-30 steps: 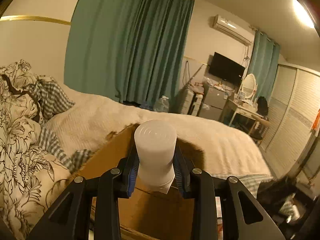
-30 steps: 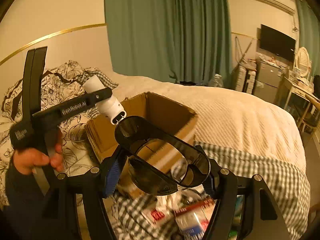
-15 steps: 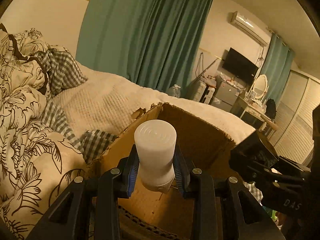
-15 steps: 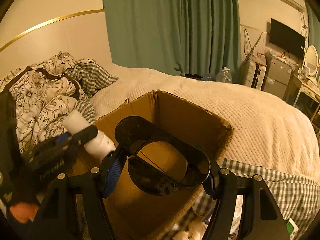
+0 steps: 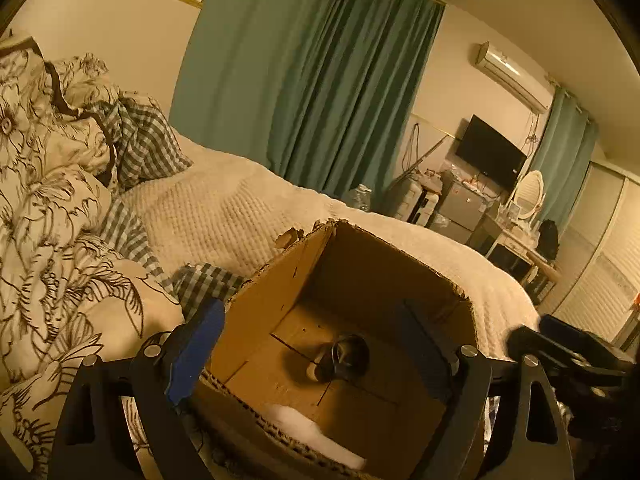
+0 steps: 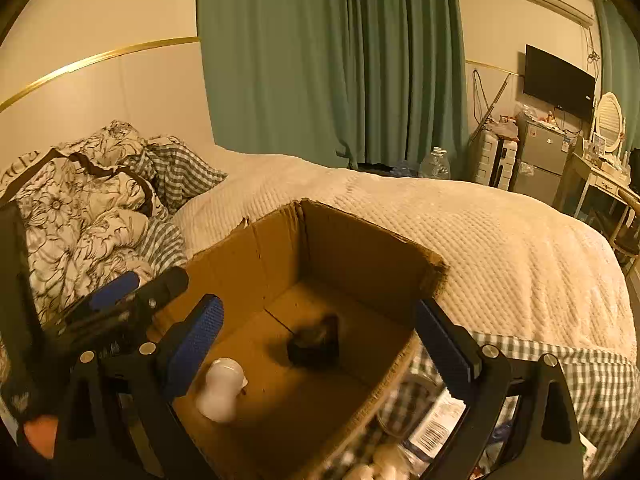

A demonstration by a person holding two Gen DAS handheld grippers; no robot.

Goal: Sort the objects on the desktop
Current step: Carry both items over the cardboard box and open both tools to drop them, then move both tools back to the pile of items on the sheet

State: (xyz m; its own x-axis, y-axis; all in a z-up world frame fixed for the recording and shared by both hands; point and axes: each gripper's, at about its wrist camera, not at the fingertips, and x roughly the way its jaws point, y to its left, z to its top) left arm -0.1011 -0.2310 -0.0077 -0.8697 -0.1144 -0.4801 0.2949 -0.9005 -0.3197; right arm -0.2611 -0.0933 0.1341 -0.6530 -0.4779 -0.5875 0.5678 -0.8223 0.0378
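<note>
Both drops done, I reckon. My left gripper (image 5: 312,344) and right gripper (image 6: 316,344) hang over the cardboard box (image 6: 280,240), jaws spread wide, nothing held. Inside box: 1 white bottle (image 6: 222,390) near front-left wall, 1 dark goggles-like item (image 6: 314,344) mid-floor, blurred. Next: lift straight up clear of box rim, then go for the packets (image 6: 434,428) beside box's front-right corner; count unclear.
</note>
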